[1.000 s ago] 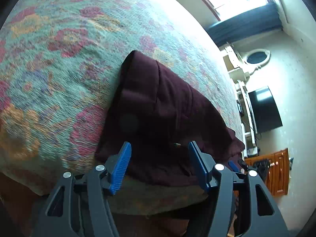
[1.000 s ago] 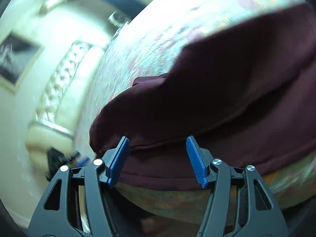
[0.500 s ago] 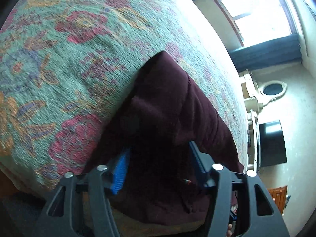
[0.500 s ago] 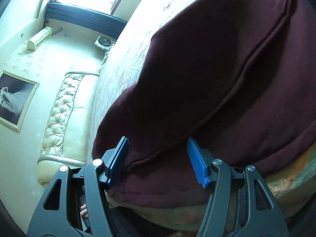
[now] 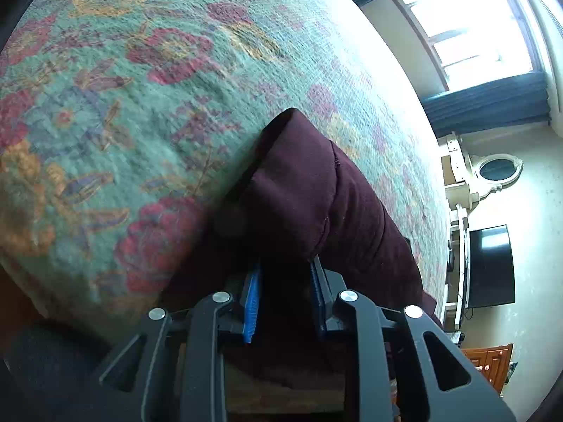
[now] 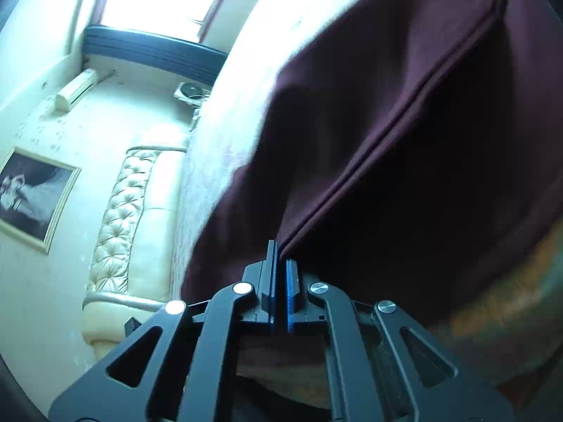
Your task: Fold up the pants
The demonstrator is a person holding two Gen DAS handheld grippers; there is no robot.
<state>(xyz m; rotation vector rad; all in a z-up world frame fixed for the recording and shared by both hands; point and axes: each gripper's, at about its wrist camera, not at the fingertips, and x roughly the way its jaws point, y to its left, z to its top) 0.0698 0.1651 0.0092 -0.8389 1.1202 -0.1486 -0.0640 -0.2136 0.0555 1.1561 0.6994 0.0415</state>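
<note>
Where the floral bedspread (image 5: 147, 81) curves over the near edge of the bed, the maroon pants (image 5: 316, 204) lie bunched on it, their fabric reaching down to that edge. This woven cover is teal with red, orange and purple flowers, and it fills most of the left wrist view. At the pants' near end the left gripper (image 5: 285, 281) is closing, its 2 blue-padded fingers (image 5: 252, 295) narrow with a thick fold of the maroon cloth bunched between them. Seen from the right wrist, the right gripper (image 6: 280, 263) has its jaws pinched together on a seamed edge of the pants (image 6: 404, 133), which rises from the fingertips as a taut double ridge. Around the bed the room has cream walls. A bright window (image 5: 471, 24) with a dark curtain (image 5: 489, 105) stands beyond the far side, and below it are an oval mirror (image 5: 498, 169), a black television (image 5: 491, 270) and a wooden cabinet (image 5: 491, 362). On the other side, the right wrist view shows a tufted cream headboard (image 6: 123, 218), a framed picture (image 6: 33, 193) and a wall air conditioner (image 6: 77, 88).
</note>
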